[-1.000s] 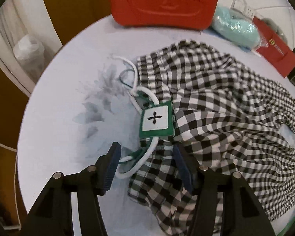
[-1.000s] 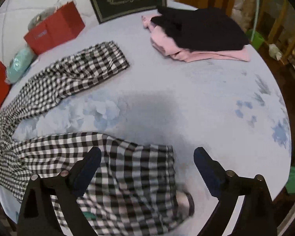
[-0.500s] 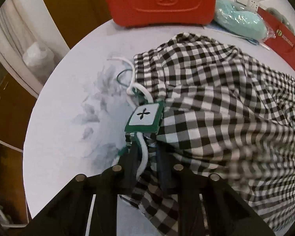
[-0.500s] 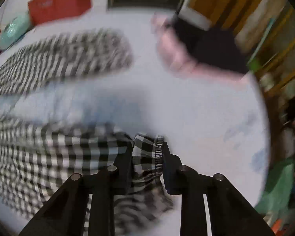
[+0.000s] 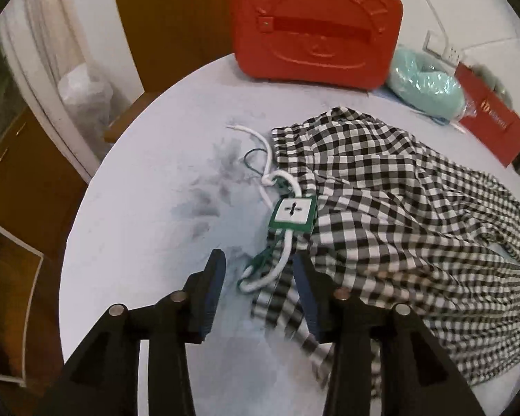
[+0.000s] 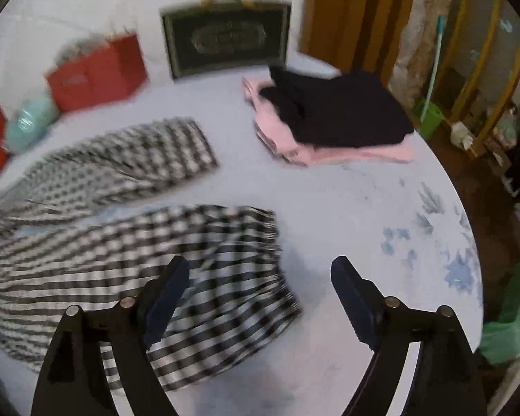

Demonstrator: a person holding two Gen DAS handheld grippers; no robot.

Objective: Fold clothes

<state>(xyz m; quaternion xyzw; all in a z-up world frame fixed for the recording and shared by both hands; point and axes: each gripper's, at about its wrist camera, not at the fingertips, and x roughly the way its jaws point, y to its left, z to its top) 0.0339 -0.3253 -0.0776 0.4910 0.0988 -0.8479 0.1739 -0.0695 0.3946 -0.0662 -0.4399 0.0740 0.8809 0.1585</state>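
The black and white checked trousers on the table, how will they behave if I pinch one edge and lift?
The thin black-and-white checked cotton trousers already lie in soft creases, so they will probably droop limply. The white drawstring and green square tag hang loose at the waistband and would likely dangle. They look light and unlikely to slip.

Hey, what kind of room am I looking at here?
Probably a lived-in home room: checked trousers spread on a floral tablecloth, folded clothes stacked nearby, gift bags against the wall.

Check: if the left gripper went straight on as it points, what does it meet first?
Probably the white drawstring loop and waistband edge of the checked trousers, lying between the open left gripper; depth unclear.
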